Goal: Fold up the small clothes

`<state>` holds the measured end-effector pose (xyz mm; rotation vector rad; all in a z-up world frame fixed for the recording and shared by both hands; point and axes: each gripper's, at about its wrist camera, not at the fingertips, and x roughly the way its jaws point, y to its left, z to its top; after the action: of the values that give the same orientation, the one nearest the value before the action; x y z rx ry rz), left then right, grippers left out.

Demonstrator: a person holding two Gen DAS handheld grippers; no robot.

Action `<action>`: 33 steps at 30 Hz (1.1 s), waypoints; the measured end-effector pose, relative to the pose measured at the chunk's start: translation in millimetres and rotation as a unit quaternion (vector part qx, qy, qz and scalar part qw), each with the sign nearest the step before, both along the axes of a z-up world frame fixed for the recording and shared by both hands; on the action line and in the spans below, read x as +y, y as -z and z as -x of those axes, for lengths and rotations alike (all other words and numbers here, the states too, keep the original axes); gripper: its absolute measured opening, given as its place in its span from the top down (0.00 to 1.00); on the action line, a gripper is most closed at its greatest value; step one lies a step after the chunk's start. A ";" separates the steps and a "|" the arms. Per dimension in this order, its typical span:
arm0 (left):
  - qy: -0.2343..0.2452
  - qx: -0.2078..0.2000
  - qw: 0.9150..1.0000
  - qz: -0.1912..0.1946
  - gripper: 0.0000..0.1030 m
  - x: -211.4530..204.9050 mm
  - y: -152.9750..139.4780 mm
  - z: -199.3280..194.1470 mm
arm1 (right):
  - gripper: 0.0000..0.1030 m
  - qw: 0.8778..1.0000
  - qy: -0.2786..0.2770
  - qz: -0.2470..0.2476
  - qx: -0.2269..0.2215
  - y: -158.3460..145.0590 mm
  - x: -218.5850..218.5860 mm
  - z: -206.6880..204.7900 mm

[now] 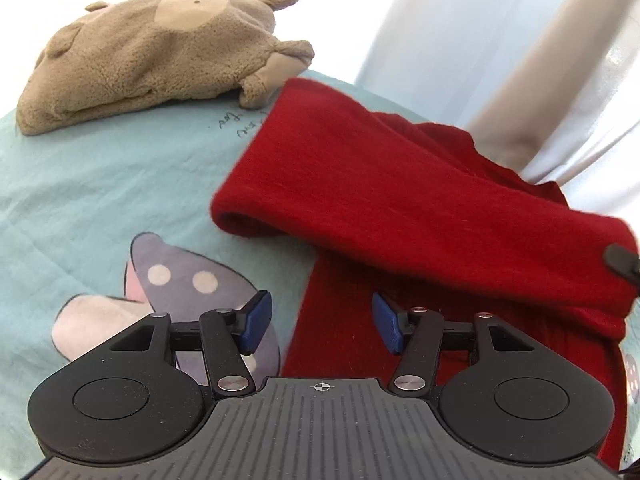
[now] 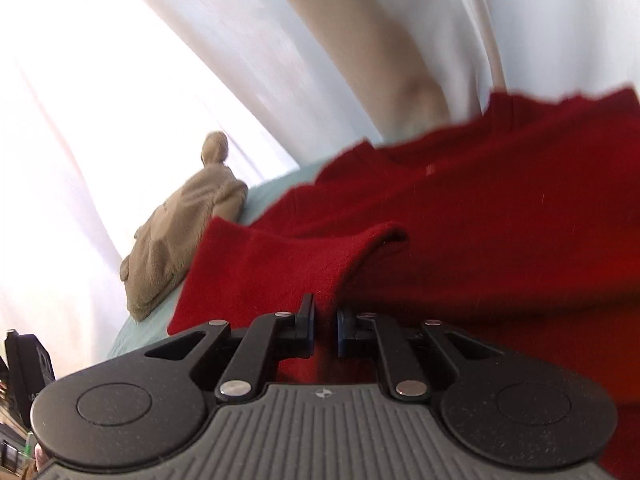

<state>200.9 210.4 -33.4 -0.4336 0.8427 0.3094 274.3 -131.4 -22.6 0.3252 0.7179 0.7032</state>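
Observation:
A red knitted garment (image 1: 400, 184) lies on a pale blue sheet (image 1: 80, 184), with a sleeve-like band folded across its body. My left gripper (image 1: 322, 322) hovers open above the garment's left edge; its blue pads (image 1: 258, 320) stand well apart and press on nothing. In the right wrist view the red garment (image 2: 480, 220) fills the middle and right. My right gripper (image 2: 325, 326) is shut on a fold of that red cloth, which rises between its pads. A dark tip (image 1: 622, 262) at the right edge of the left wrist view touches the end of the folded band.
A brown plush toy (image 1: 160, 52) lies flat at the back left of the sheet, seen edge-on as the plush toy (image 2: 180, 232) in the right wrist view. The sheet bears a dotted cartoon print (image 1: 180, 276). White curtains (image 1: 460, 20) hang behind. Dark equipment (image 2: 28, 360) stands at the far left.

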 end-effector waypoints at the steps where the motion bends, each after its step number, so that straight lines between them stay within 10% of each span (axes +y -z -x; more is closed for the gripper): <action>1: 0.000 -0.003 1.000 -0.006 0.45 1.0 -1.9 -3.9 | 0.91 0.999 0.010 0.012 -0.028 -12.5 -6.9 -0.3; 6: 0.014 0.003 0.999 -0.035 0.54 -1.9 -0.4 -30.9 | 0.91 0.991 0.077 0.069 -0.082 -30.9 -45.3 -22.0; 20: 0.031 0.031 0.999 -0.029 0.60 -5.4 20.3 -58.0 | 0.65 0.987 0.130 0.023 0.091 53.6 -90.6 -76.0; 22: 0.032 0.035 0.998 -0.035 0.61 -7.2 20.0 -59.9 | 0.72 0.989 0.124 0.042 0.074 50.4 -82.2 -77.2; 23: 0.031 0.036 0.998 -0.036 0.61 -7.7 18.8 -59.9 | 0.91 0.989 0.124 0.060 0.059 46.8 -77.9 -75.9; 29: 0.037 0.020 0.998 -0.048 0.62 -13.1 3.1 -53.9 | 0.91 0.965 0.159 0.178 -0.109 2.9 -60.1 -57.9; 33: 0.047 0.020 0.997 -0.050 0.62 -15.8 2.8 -57.5 | 0.91 0.949 0.190 0.218 -0.128 2.2 -68.5 -65.9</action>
<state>258.4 194.5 -36.2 -0.2943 0.8811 0.2717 340.3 -199.8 -24.8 -0.0383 0.5222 0.2027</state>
